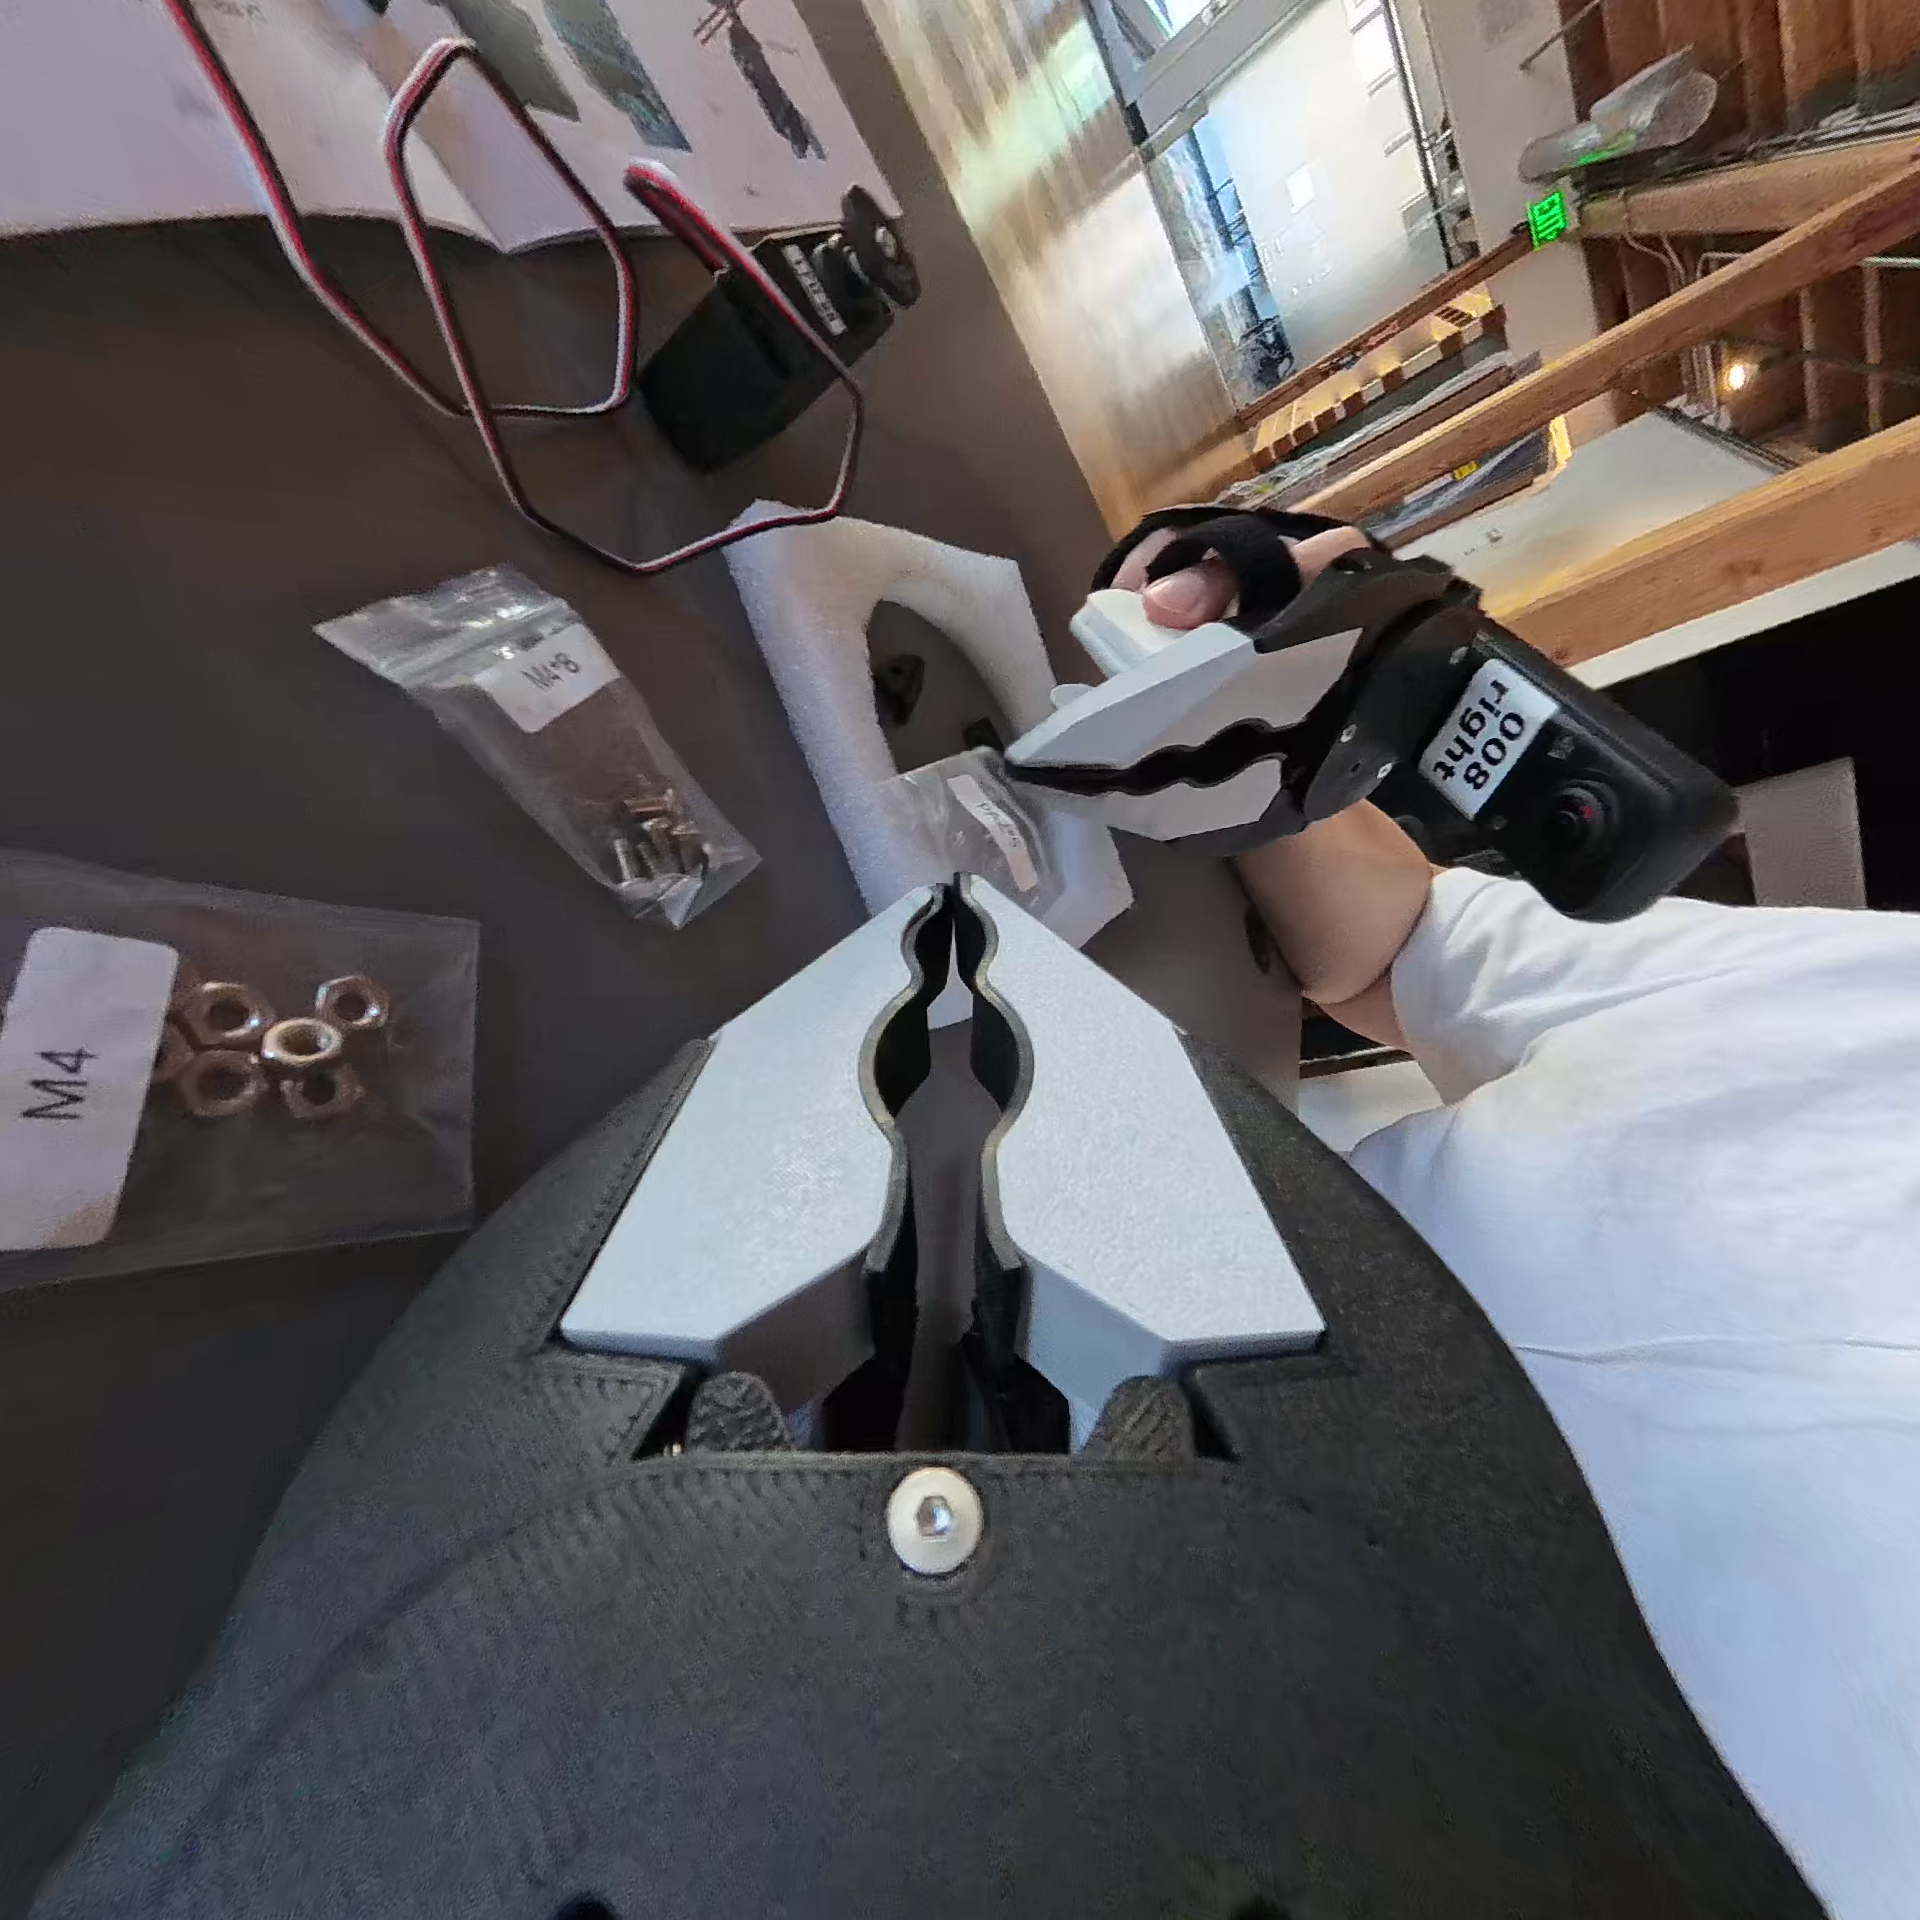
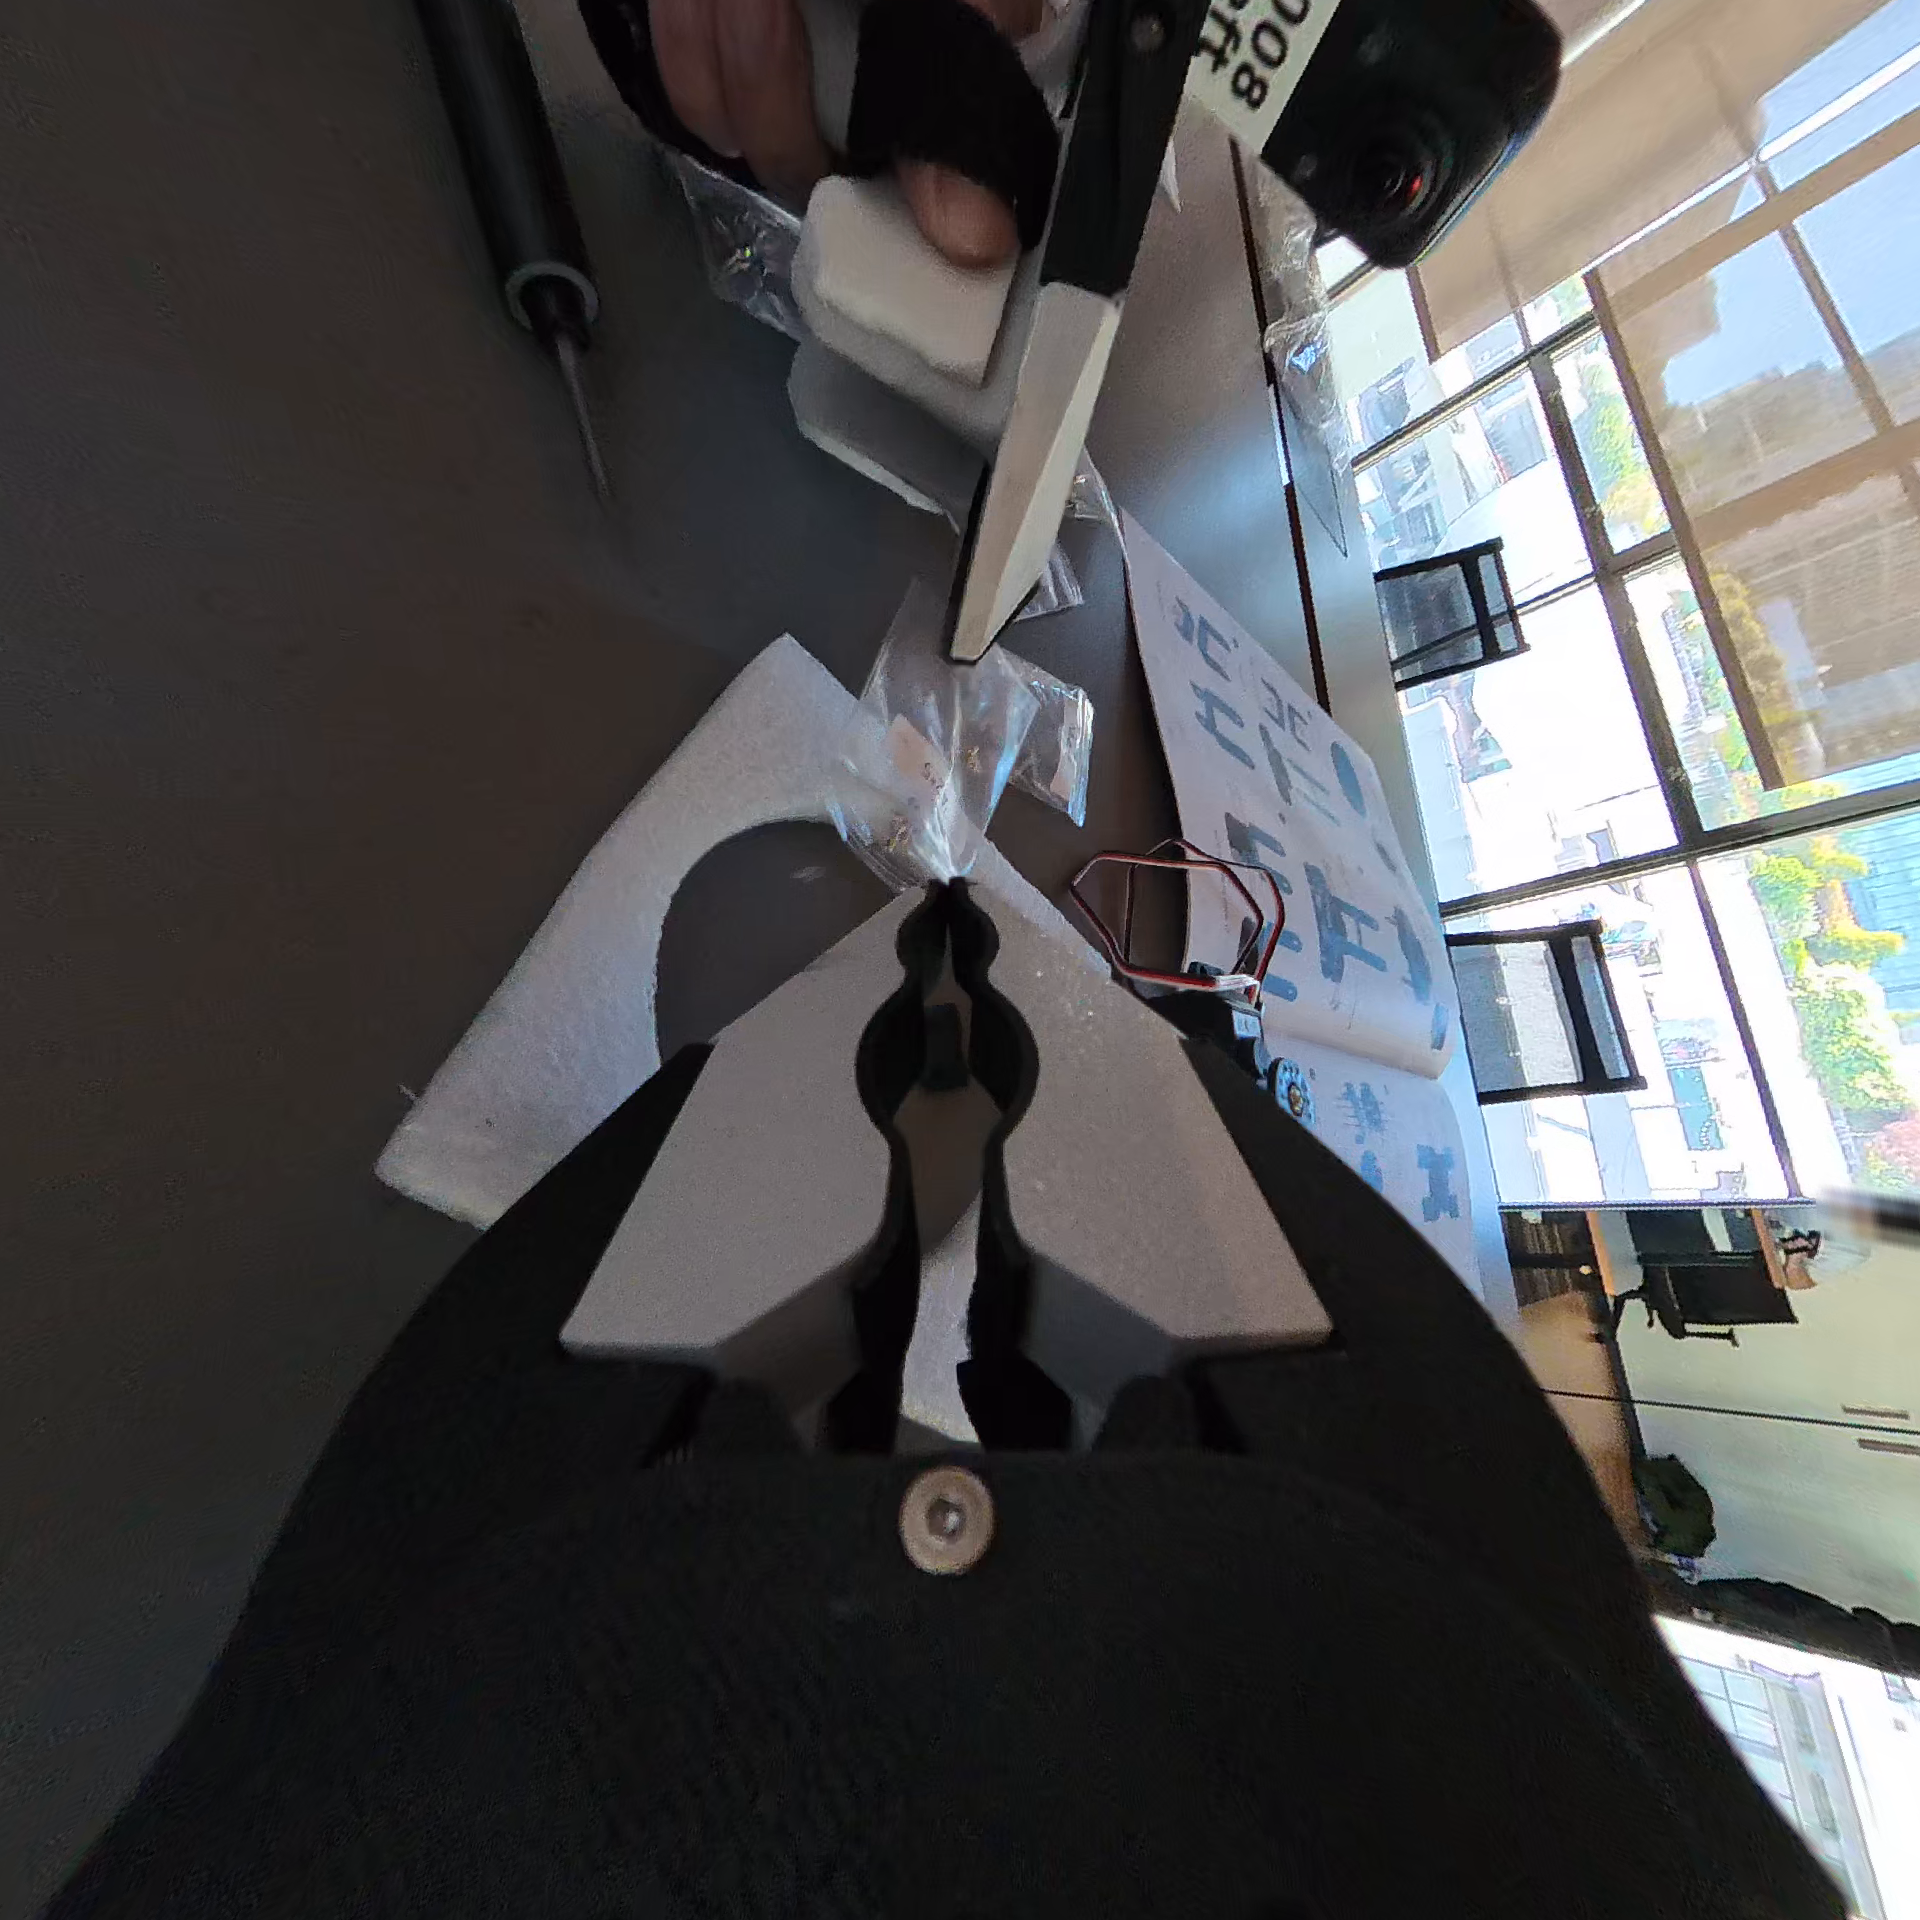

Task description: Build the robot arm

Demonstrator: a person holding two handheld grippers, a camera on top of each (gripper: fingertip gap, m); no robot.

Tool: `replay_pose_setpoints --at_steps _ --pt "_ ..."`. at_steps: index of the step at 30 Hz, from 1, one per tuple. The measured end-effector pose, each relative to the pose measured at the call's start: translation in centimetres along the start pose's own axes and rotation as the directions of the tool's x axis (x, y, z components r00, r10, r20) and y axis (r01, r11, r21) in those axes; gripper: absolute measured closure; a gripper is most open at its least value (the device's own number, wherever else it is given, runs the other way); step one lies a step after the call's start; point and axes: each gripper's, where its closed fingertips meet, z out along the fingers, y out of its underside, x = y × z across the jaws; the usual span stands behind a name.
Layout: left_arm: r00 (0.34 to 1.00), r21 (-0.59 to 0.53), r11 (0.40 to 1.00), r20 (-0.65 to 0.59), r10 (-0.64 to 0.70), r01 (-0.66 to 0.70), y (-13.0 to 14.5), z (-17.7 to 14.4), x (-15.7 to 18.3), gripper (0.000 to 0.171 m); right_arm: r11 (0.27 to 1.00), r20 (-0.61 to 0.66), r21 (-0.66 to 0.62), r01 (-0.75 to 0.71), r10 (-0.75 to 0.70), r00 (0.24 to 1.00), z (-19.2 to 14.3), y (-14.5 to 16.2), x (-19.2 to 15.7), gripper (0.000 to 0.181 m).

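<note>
A small clear plastic bag (image 2: 935,769) with tiny metal parts is held up between both grippers, above a white foam block (image 2: 561,997). My right gripper (image 2: 954,883) is shut on one corner of the bag. My left gripper (image 2: 966,649) pinches the opposite end. In the left wrist view the left gripper (image 1: 956,885) is shut at the bag's (image 1: 971,821) near edge, and the right gripper (image 1: 1013,761) grips its far edge. The foam block (image 1: 831,623) lies just beyond.
On the dark table (image 1: 208,520) lie a bag of nuts (image 1: 270,1049), a bag of screws (image 1: 582,748), a black servo (image 1: 748,353) with a red-white-black wire, and a printed sheet (image 2: 1299,831). A screwdriver (image 2: 540,281) lies at far left. The table edge is at right. Spacing between my two grippers at the tips: around 5 cm.
</note>
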Motion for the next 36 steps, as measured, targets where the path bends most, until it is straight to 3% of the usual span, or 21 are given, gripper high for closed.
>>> replay_pose_setpoints --at_steps 10,17,29,36 --pt "0.999 -0.051 0.999 0.031 -0.006 0.007 0.9 0.6 -0.6 0.171 0.999 0.017 0.016 -0.052 0.052 0.999 0.0 0.2 0.2 0.181" --pt "0.999 -0.012 1.0 0.048 0.01 -0.009 0.1 0.7 -0.4 0.171 0.995 0.072 0.012 -0.101 0.099 0.992 -0.3 -0.4 0.9 0.181" --pt "1.0 0.043 0.999 -0.008 0.0 0.0 -0.8 0.5 0.7 0.171 0.983 0.379 -0.158 -0.094 0.148 0.914 -1.1 -1.6 3.2 0.181" --pt "1.0 0.024 0.999 0.007 0.026 -0.026 -0.8 -1.1 1.1 0.15 0.924 0.516 -0.357 -0.138 0.318 0.795 -1.8 -1.0 1.5 0.181"
